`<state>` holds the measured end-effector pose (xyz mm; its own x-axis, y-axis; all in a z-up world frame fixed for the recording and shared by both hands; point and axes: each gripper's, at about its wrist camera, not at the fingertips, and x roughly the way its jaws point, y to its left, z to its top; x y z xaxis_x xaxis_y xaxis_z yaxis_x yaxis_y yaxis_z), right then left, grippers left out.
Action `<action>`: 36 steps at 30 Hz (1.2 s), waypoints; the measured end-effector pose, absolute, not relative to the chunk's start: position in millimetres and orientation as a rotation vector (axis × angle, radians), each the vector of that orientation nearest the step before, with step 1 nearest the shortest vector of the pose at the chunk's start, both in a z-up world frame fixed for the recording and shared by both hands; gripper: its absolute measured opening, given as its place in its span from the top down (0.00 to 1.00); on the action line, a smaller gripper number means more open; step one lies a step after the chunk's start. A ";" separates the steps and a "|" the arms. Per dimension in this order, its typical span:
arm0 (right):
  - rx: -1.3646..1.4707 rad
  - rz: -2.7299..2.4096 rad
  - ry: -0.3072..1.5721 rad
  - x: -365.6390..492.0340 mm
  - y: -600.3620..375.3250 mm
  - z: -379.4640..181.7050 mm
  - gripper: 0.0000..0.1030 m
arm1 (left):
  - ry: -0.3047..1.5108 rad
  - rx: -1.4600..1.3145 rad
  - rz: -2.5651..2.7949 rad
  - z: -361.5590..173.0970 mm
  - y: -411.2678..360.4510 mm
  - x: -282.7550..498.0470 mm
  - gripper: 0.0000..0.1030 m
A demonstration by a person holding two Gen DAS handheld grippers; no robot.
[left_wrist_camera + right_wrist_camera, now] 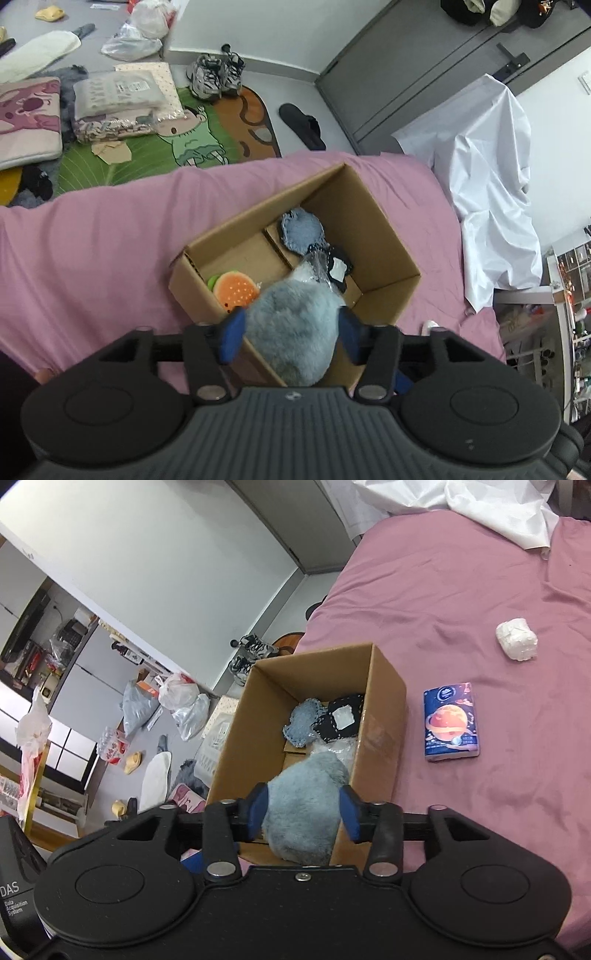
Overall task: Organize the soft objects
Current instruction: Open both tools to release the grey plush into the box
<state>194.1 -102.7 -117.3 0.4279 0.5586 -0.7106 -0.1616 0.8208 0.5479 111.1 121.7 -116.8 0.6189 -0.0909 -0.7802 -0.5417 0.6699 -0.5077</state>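
Here, grey plush (291,328) over cardboard box (373,218), both hand-held grippers seemingly parted around it.

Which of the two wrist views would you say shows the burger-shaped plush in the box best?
The left wrist view: the burger plush lies plainly visible in the cardboard box. In the right wrist view, the box wall and grey plush hide it.

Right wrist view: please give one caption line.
Grey plush toy between the right tongs over the cardboard box.
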 end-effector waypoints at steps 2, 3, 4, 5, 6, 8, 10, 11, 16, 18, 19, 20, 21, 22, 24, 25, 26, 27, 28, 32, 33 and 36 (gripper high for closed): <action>0.437 0.468 1.031 192.6 -107.0 -114.6 0.53 | 0.873 -0.783 0.310 -111.9 118.1 110.6 0.29; 0.440 0.465 1.027 191.6 -109.6 -112.8 0.52 | 0.868 -0.773 0.311 -109.8 116.1 110.7 0.28; 0.441 0.463 1.021 190.2 -112.3 -110.9 0.51 | 0.864 -0.769 0.310 -108.5 114.3 110.3 0.28; 0.441 0.461 1.017 190.6 -114.2 -110.2 0.49 | 0.864 -0.769 0.306 -107.3 113.1 111.0 0.28; 0.442 0.459 1.012 190.2 -116.9 -109.0 0.47 | 0.865 -0.770 0.303 -106.4 112.2 111.3 0.27; 0.442 0.452 1.001 189.3 -124.5 -106.1 0.43 | 0.865 -0.759 0.300 -104.2 108.9 111.0 0.25; 0.440 0.447 0.994 188.5 -132.5 -103.8 0.37 | 0.863 -0.717 0.308 -100.5 104.4 111.9 0.20; 0.438 0.442 0.990 187.7 -136.2 -102.8 0.32 | 0.863 -0.698 0.317 -98.4 102.0 112.6 0.17; 0.416 0.416 0.966 183.0 -157.4 -99.6 0.20 | 0.855 -0.667 0.315 -90.9 91.9 112.6 0.11; 0.419 0.406 0.957 182.4 -168.0 -99.5 0.13 | 0.861 -0.645 0.317 -87.1 85.5 113.6 0.10; 0.418 0.401 0.951 181.8 -172.5 -98.9 0.11 | 0.867 -0.628 0.323 -84.8 81.6 114.3 0.09; 0.415 0.396 0.943 181.2 -177.0 -98.4 0.08 | 0.871 -0.614 0.326 -83.2 78.8 114.8 0.09; 0.412 0.391 0.931 180.0 -182.7 -97.5 0.05 | 0.872 -0.601 0.326 -81.0 75.5 114.9 0.09; 0.410 0.389 0.922 179.2 -187.5 -97.0 0.04 | 0.871 -0.588 0.320 -78.5 71.7 115.3 0.08; 0.414 0.388 0.905 177.8 -199.3 -96.7 0.00 | 0.868 -0.568 0.312 -74.8 65.5 115.0 0.08; 0.420 0.387 0.900 177.4 -205.2 -97.1 0.00 | 0.868 -0.554 0.310 -73.2 61.6 115.0 0.08; 0.427 0.386 0.898 177.3 -210.2 -97.5 0.00 | 0.868 -0.541 0.308 -71.7 57.6 115.3 0.08; 0.434 0.385 0.898 177.9 -216.3 -98.9 0.00 | 0.868 -0.531 0.302 -70.5 53.7 115.5 0.08; 0.440 0.380 0.898 177.8 -221.8 -100.1 0.00 | 0.869 -0.525 0.296 -69.4 50.1 115.6 0.08; 0.453 0.364 0.892 177.5 -240.5 -103.2 0.00 | 0.869 -0.506 0.280 -65.7 35.7 117.9 0.08; 0.458 0.363 0.888 177.1 -245.2 -103.6 0.00 | 0.870 -0.500 0.277 -64.8 32.0 118.6 0.08; 0.489 0.363 0.887 177.3 -260.1 -104.7 0.00 | 0.865 -0.467 0.284 -61.7 20.1 119.4 0.08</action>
